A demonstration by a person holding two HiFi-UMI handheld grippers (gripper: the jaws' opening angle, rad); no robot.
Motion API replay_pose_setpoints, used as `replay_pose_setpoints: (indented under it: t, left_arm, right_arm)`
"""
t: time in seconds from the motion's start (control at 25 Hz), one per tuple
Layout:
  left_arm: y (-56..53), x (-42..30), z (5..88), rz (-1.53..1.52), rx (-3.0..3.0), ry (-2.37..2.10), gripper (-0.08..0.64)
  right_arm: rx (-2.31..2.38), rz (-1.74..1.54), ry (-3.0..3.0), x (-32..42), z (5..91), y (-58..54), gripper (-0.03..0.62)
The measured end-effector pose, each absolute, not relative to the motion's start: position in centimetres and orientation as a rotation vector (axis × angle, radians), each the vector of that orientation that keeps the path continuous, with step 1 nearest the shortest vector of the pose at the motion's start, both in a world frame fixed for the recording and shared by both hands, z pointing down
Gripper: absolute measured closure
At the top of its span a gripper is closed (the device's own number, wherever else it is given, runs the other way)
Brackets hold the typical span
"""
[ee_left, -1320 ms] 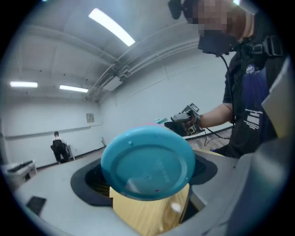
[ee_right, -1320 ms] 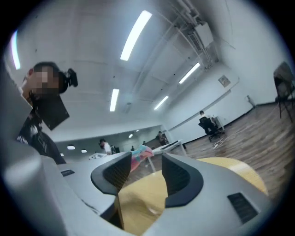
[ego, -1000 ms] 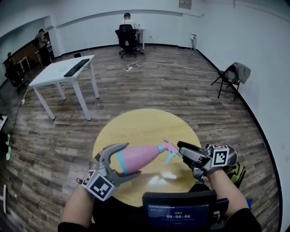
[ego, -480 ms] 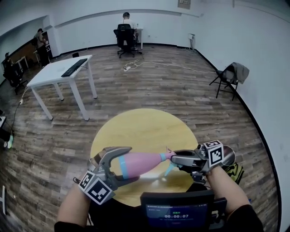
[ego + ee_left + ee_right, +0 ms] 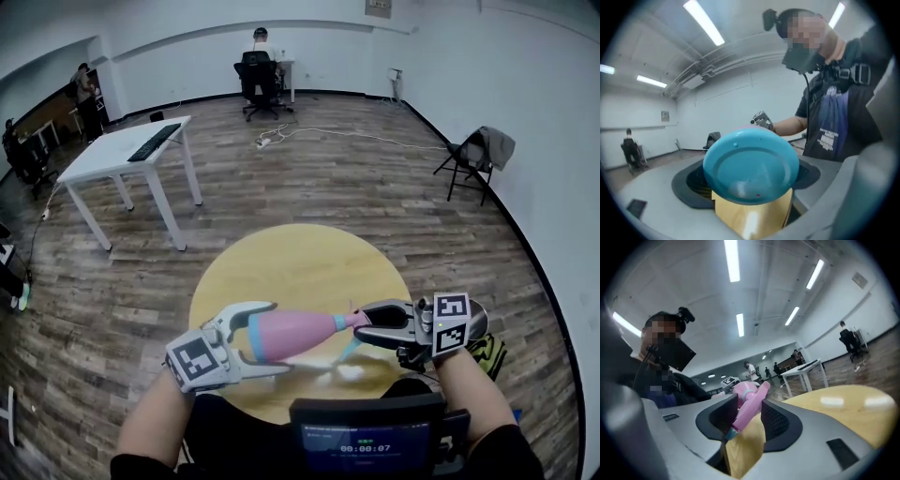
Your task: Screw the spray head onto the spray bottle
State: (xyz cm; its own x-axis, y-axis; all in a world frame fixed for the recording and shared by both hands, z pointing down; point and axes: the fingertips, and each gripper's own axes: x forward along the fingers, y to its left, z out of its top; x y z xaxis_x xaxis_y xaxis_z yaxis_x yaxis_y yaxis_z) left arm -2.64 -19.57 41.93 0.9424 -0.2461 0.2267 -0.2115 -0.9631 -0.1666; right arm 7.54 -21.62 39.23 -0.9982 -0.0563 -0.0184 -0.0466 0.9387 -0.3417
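Observation:
A pink spray bottle (image 5: 302,333) with a blue band lies level above the near edge of the round yellow table (image 5: 291,253). My left gripper (image 5: 267,339) is shut on its lower body; its blue base (image 5: 752,166) fills the left gripper view. The pink spray head (image 5: 350,322) sits at the bottle's neck, its blue trigger hanging below. My right gripper (image 5: 360,333) has the head (image 5: 749,411) pinched between its dark pads, though its jaws are opening slightly. The bottle's shoulder (image 5: 744,390) shows just beyond the head.
A white desk (image 5: 131,150) with a keyboard stands at the back left. A folding chair (image 5: 483,155) with a jacket is by the right wall. A person sits at the far wall (image 5: 261,52). A screen (image 5: 370,436) hangs at my chest.
The right gripper, open beside the spray head a second ago, has closed on it. The bottle has dropped slightly and levelled. The left gripper has rolled, turning its marker cube.

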Motion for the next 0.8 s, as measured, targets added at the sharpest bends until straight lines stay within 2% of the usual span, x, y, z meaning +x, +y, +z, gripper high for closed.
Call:
replay_pose_setpoints:
  t: [0.12,0.2,0.28,0.32,0.36,0.4,0.44,0.56,0.8]
  left_arm:
    - [-19.2,-2.5,42.3,-0.274,-3.241,0.244,0.064]
    - [-19.1,-2.3,42.6,-0.295,-3.208,0.256,0.064]
    - [-19.3,-2.2,41.7,-0.302,-3.075,0.345,0.061]
    - [-19.5,-2.3,40.9,-0.293,-3.001,0.398,0.061]
    - [-19.7,-2.3,40.2,-0.285,-2.938,0.443,0.061]
    - [-19.7,-2.3,39.7,-0.275,-2.903,0.471,0.061]
    - [-19.6,-2.3,39.5,-0.265,-2.893,0.479,0.06]
    - [-19.0,-1.8,40.4,-0.286,-2.906,0.47,0.06]
    - [-18.9,-2.3,40.6,-0.266,-2.934,0.514,0.058]
  right_arm:
    - [-0.109,-0.119,3.128,7.6,38.2,-20.5,0.422]
    - [-0.161,-0.012,3.158,7.8,38.9,-20.6,0.419]
    - [-0.228,-0.145,3.184,8.0,40.4,-21.4,0.42]
    - [-0.246,-0.265,3.182,8.1,41.0,-21.9,0.387]
    - [-0.245,-0.393,3.16,8.3,41.4,-22.3,0.322]
    - [-0.226,-0.505,3.121,8.4,41.5,-22.5,0.295]
    - [-0.195,-0.582,3.078,8.4,41.3,-22.4,0.3]
    - [-0.127,-0.603,3.03,6.9,40.4,-21.5,0.479]
    - [-0.081,-0.669,2.998,5.2,39.6,-21.2,0.499]
